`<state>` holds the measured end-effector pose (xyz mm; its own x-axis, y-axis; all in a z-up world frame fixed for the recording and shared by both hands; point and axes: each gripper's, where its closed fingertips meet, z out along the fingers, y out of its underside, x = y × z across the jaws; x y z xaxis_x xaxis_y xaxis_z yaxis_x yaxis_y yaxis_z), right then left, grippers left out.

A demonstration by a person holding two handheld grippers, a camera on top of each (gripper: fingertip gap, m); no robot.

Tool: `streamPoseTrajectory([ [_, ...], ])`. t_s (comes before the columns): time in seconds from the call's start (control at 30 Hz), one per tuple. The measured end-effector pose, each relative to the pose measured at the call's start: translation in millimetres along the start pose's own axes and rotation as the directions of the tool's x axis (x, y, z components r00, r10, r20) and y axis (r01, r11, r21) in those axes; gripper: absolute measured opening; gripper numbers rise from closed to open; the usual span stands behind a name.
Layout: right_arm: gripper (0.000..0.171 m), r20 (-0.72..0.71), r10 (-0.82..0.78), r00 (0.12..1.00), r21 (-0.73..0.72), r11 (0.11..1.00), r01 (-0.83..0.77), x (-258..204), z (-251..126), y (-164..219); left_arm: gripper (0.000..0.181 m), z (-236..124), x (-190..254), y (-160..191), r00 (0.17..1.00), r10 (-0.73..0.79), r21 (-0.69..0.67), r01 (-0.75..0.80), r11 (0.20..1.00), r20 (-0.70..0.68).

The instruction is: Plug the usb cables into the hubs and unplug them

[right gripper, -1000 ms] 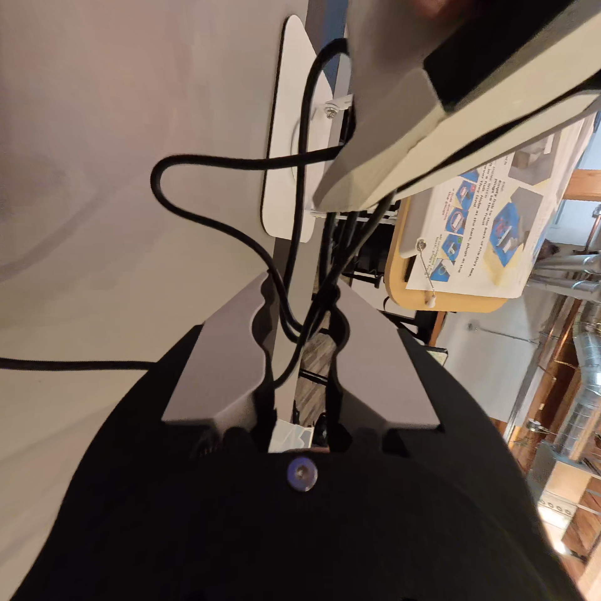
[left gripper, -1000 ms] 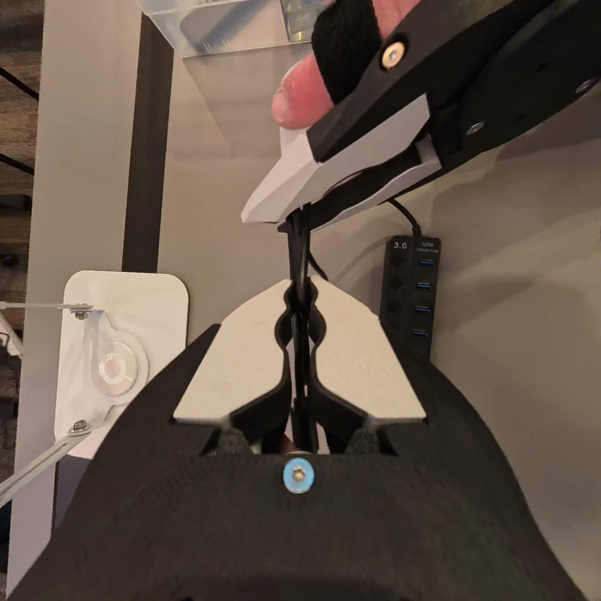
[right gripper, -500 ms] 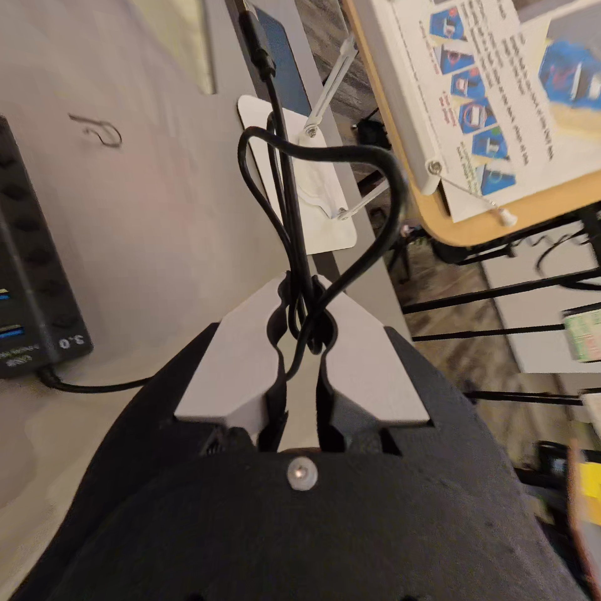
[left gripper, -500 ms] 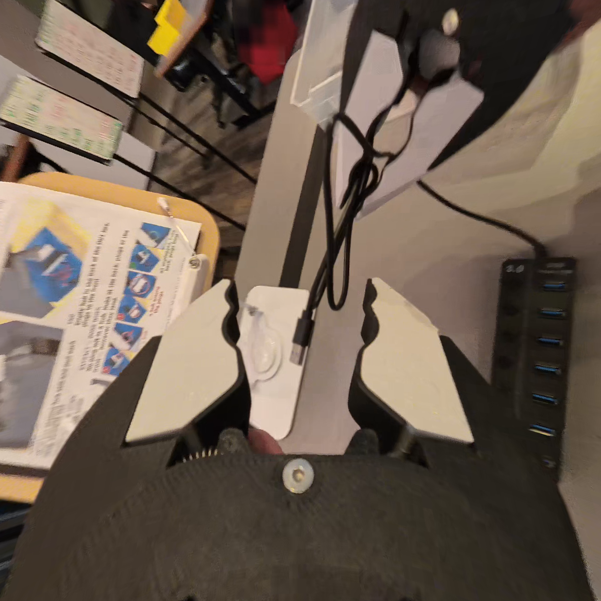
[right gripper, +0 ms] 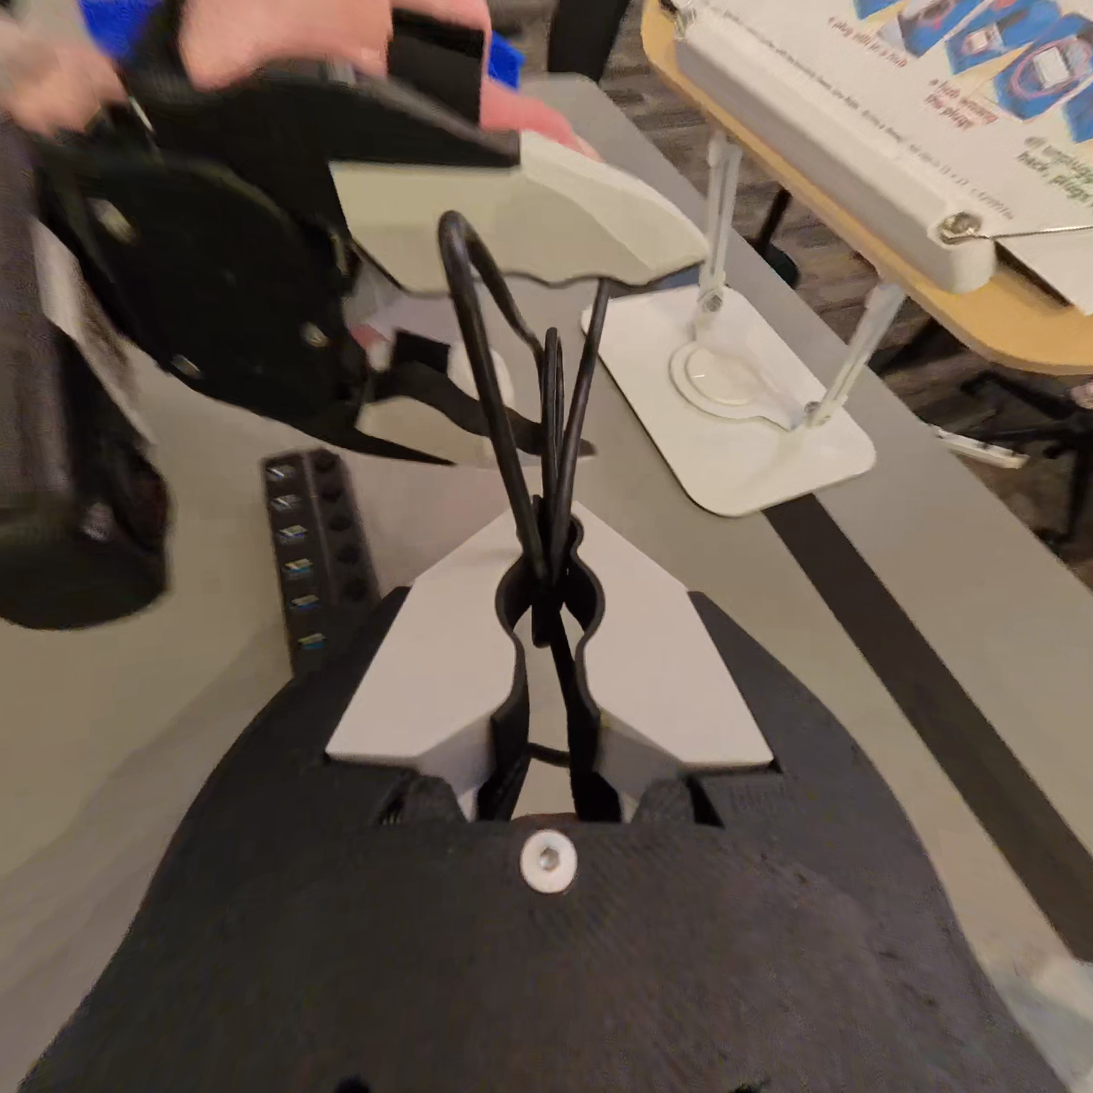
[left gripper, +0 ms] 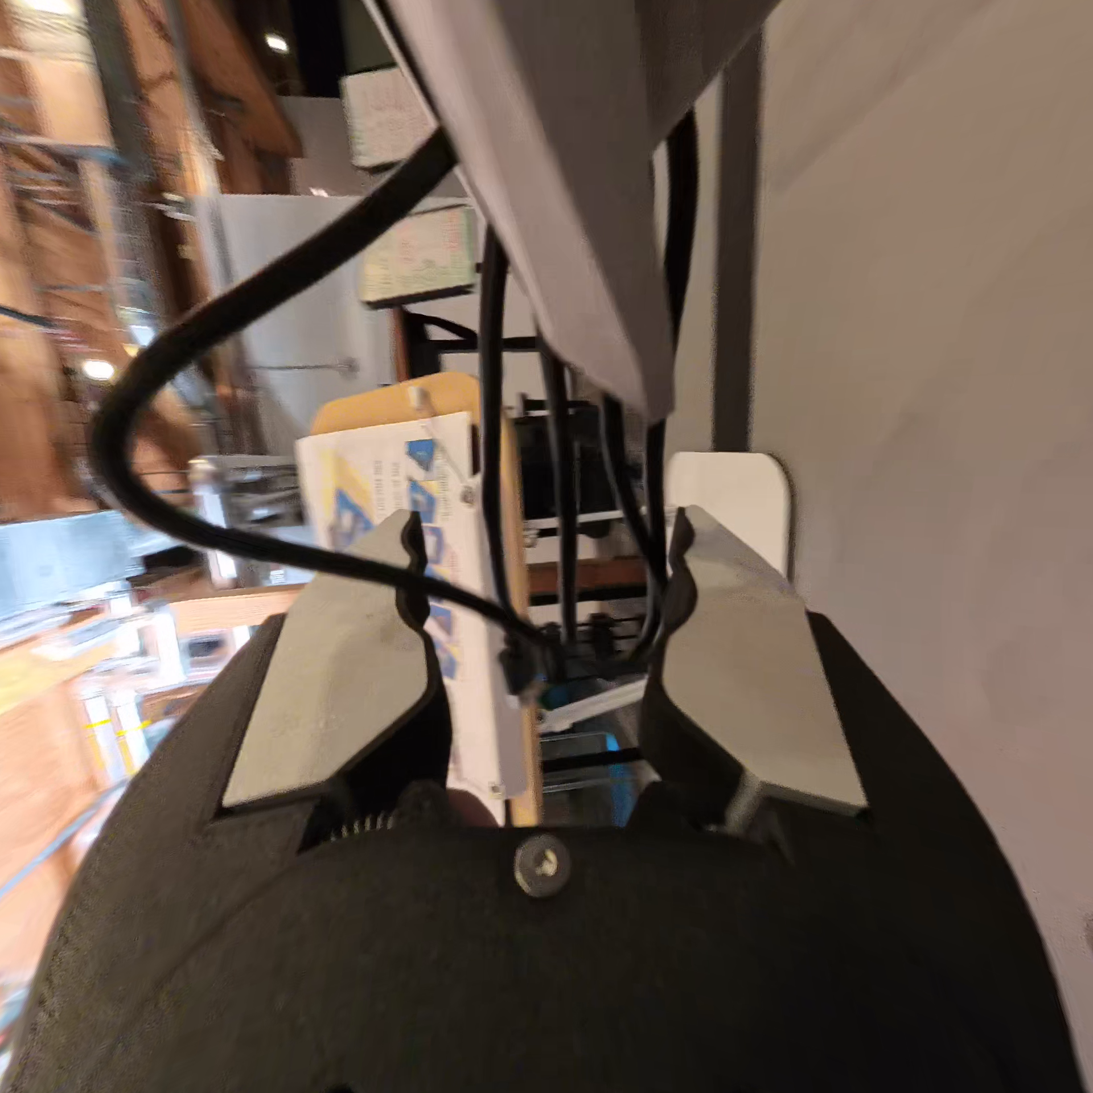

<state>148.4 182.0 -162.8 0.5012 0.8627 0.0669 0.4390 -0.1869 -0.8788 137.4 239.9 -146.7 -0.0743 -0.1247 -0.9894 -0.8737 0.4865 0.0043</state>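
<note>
Your right gripper (right gripper: 547, 568) is clamped on a bunch of black cable (right gripper: 553, 449), several strands gathered in the round notch between the fingers, so the loose loops stay bundled while you sort out an end. From that grip the strands rise up and away from you toward the left gripper (right gripper: 532, 331), which sits just above and beyond with its fingers spread wide and nothing pinched between them; the cable loops pass through its gap. In its own view one strand lies against the inner face of the right-hand finger, and a wide loop swings out to the left. A small dark plug (left gripper: 523, 665) hangs low in that gap; which way its tip faces is too blurred to tell. The bundle's long axis runs roughly along your right fingers, pointing forward and up.

The hub (right gripper: 316, 550) lies flat on the table (right gripper: 739, 621), left of your right fingers, its long axis running away from you and its ports facing up. No cable is plugged in. A white stand (right gripper: 751, 426) sits to the right.
</note>
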Motion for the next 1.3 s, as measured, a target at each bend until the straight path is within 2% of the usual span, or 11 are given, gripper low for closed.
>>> streamPoseTrajectory([
  [0.1,0.000,0.063,0.078,0.995,0.025,0.997,-0.080,-5.9,1.3,-2.8,0.077,1.2,-5.3,-4.9,0.995,0.038,-0.003,-0.038,0.999,0.089],
  [0.27,0.000,0.129,0.169,0.977,0.055,0.983,-0.177,-8.5,-2.5,-5.9,0.035,1.8,-0.9,-11.0,0.986,0.124,0.016,-0.127,0.992,0.113],
  [0.47,0.002,0.125,0.126,0.984,0.029,0.991,-0.131,-8.3,-5.0,-1.8,0.009,1.4,5.6,-14.2,0.983,0.162,0.027,-0.165,0.986,0.083],
  [0.5,0.006,0.081,0.097,0.992,0.007,0.995,-0.097,-3.8,-5.0,0.9,0.008,2.3,6.1,-13.0,0.985,0.160,0.014,-0.162,0.987,0.068],
  [0.63,0.068,-0.099,-0.075,0.992,-0.051,0.996,0.070,13.2,-14.6,-2.6,0.007,6.2,16.6,-5.3,0.988,0.130,-0.029,-0.133,0.991,-0.082],
  [0.7,0.072,-0.174,-0.256,0.951,-0.077,0.966,0.246,14.5,-26.0,-9.9,0.006,6.9,21.2,-3.6,0.983,0.089,-0.034,-0.096,0.995,-0.163],
  [0.8,0.075,-0.269,-0.533,0.802,-0.242,0.843,0.480,16.7,-39.4,-12.0,0.006,7.1,26.9,0.8,0.958,0.024,-0.064,-0.044,0.997,-0.287],
  [0.9,0.076,-0.275,-0.661,0.698,-0.243,0.751,0.614,3.4,-31.5,-19.1,0.005,3.2,41.3,0.3,0.868,-0.090,-0.090,0.053,0.995,-0.487],
  [1.07,0.080,-0.296,-0.774,0.560,-0.358,0.633,0.686,15.7,-4.7,-5.4,0.006,-14.5,58.1,-5.0,0.610,-0.216,-0.145,0.165,0.976,-0.762],
  [1.13,0.081,-0.328,-0.806,0.492,-0.409,0.591,0.695,26.2,1.3,-1.7,0.006,-24.5,60.6,-7.8,0.507,-0.227,-0.153,0.185,0.971,-0.832],
  [1.3,0.067,-0.394,-0.850,0.349,-0.459,0.511,0.727,37.2,0.7,-5.6,0.004,-40.0,60.8,-10.3,0.332,-0.257,-0.193,0.214,0.958,-0.908],
])
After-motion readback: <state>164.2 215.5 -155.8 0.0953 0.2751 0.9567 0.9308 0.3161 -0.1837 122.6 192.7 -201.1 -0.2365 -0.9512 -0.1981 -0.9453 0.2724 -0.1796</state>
